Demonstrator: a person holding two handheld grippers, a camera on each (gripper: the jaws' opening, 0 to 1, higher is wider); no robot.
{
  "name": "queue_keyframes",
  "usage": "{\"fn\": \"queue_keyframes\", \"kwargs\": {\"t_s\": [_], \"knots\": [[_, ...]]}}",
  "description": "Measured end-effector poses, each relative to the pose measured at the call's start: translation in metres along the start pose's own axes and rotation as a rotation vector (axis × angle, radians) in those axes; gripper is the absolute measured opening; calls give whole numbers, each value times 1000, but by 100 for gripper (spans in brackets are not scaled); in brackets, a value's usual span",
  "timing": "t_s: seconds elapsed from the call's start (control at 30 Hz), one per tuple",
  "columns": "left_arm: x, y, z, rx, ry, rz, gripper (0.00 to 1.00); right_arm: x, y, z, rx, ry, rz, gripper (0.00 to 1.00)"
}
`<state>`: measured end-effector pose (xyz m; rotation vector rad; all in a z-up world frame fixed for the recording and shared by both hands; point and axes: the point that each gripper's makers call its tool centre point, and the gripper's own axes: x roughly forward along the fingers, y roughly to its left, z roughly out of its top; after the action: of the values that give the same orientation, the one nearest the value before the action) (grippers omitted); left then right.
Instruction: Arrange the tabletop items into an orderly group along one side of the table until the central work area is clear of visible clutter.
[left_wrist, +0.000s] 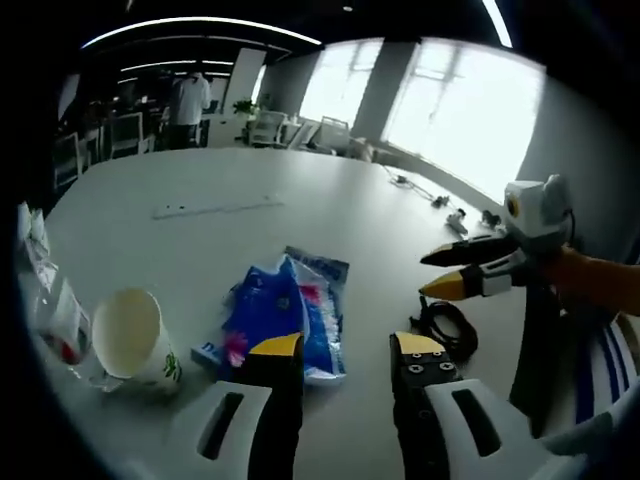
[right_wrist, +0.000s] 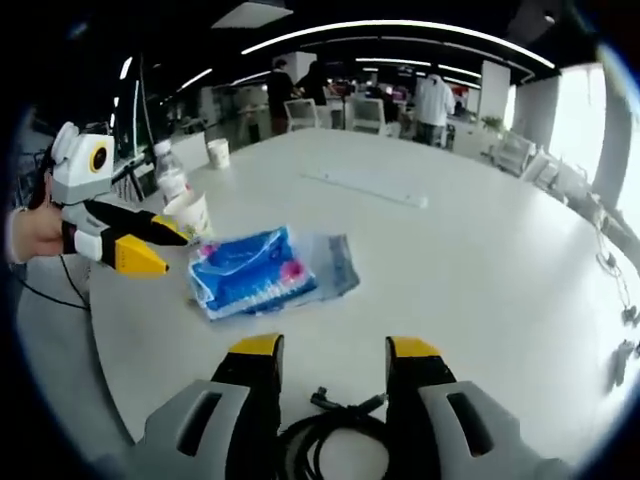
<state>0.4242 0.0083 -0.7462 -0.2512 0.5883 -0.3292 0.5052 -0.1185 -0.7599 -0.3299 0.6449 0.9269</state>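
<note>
A blue printed packet (left_wrist: 280, 310) (right_wrist: 248, 270) lies flat mid-table, partly on a clear plastic bag (right_wrist: 338, 260). A white paper cup (left_wrist: 130, 342) (right_wrist: 188, 212) stands beside a plastic bottle (left_wrist: 55, 310) (right_wrist: 170, 178). A coiled black cable (left_wrist: 447, 326) (right_wrist: 330, 425) lies near the table edge. In the left gripper view my left gripper (left_wrist: 347, 348) is open just short of the packet, nothing between its jaws. My right gripper (right_wrist: 333, 350) is open, with the cable coil low between its jaws. Each gripper also enters the other's view: right gripper (left_wrist: 432, 275), left gripper (right_wrist: 172, 252).
A long white strip (left_wrist: 215, 208) (right_wrist: 365, 187) lies further across the white table (right_wrist: 480, 270). A second cup (right_wrist: 217, 152) stands near the far left edge. Small plugs and cords (left_wrist: 440, 200) sit along the window side. Chairs and people stand beyond the table.
</note>
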Motion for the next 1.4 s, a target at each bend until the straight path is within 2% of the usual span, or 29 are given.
{"fn": "queue_keyframes", "kwargs": {"t_s": [0.27, 0.47, 0.77, 0.9, 0.97, 1.4], "knots": [[-12, 15, -9, -44, -8, 53, 30, 16, 13, 20, -46, -12, 47, 37], [-14, 18, -11, -54, -12, 70, 30, 20, 19, 24, -61, -15, 68, 37], [-12, 21, -19, -89, -3, 90, 29, 21, 21, 31, -85, -25, 83, 37], [-11, 25, -23, -97, -14, 112, 25, 24, 23, 34, -96, -27, 93, 36], [-8, 26, -25, -143, -22, 111, 26, 26, 24, 35, -103, -24, 95, 36], [3, 26, -31, -162, -19, 133, 22, 41, 26, 43, -139, -32, 121, 33]]}}
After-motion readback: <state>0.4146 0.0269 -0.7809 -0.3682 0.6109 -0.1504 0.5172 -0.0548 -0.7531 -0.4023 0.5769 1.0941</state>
